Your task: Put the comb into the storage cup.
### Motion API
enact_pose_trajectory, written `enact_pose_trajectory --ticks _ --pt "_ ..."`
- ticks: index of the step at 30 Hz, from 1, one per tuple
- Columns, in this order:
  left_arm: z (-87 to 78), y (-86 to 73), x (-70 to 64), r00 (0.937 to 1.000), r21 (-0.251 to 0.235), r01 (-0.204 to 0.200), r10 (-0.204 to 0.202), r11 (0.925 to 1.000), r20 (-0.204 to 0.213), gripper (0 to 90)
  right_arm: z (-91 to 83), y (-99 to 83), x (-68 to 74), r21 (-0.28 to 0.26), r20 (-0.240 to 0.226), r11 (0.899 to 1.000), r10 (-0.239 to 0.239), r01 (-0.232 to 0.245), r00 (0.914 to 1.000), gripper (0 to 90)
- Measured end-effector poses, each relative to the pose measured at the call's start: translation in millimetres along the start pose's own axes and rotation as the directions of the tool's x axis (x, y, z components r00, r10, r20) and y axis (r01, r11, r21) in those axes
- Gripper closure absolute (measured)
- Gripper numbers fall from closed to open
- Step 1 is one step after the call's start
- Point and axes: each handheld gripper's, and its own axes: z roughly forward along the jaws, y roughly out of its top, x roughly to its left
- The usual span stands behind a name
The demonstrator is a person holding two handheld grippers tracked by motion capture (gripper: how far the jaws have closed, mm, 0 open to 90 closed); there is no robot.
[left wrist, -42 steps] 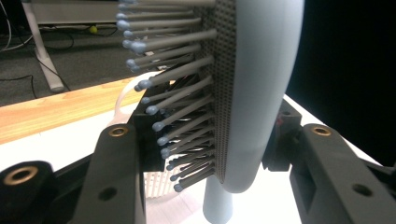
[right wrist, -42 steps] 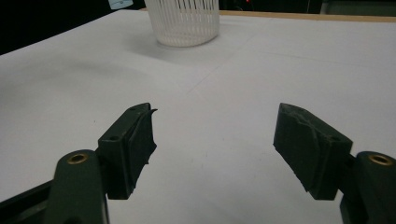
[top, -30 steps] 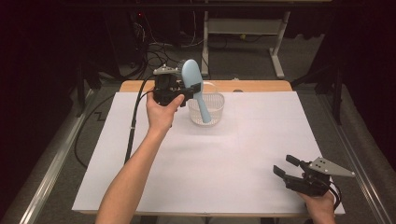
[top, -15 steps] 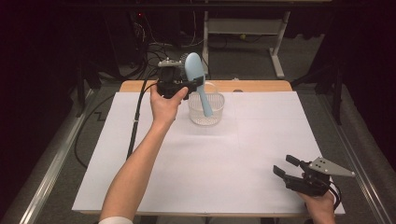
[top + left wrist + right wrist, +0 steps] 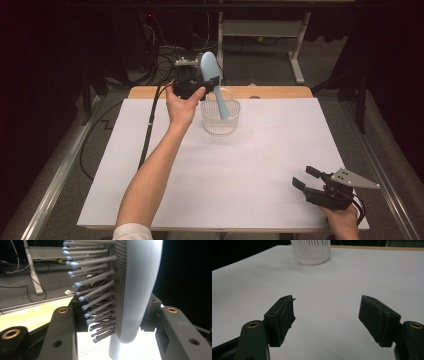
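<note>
A light blue hairbrush (image 5: 211,68) stands nearly upright with its head up and my left gripper (image 5: 208,90) shut on it near the neck. Its handle points down into the white slatted basket (image 5: 216,125) at the far middle of the table. In the left gripper view the brush (image 5: 136,287) sits between the two black jaws of the left gripper (image 5: 117,313), grey bristles facing left. My right gripper (image 5: 303,176) rests low at the near right corner, open with nothing in it. From the right gripper (image 5: 327,312) the basket (image 5: 313,251) stands far ahead.
A white sheet (image 5: 250,170) covers the table, and a wooden strip (image 5: 280,92) shows along its far edge. The left gripper's black cable (image 5: 150,125) trails off the left side. Metal frames and cables stand on the floor behind the table.
My left gripper has risen a little and drifted slightly away, carrying the brush higher over the basket. The right gripper has stayed still.
</note>
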Motion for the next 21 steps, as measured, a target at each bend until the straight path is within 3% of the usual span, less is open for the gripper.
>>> enact_pose_trajectory --ticks 21 --pt "24.8 -2.0 8.1 0.9984 0.038 0.022 -0.02 0.999 -0.052 52.3 0.2 -0.1 0.0 0.003 -0.007 1.0 0.003 -0.003 1.0 29.0"
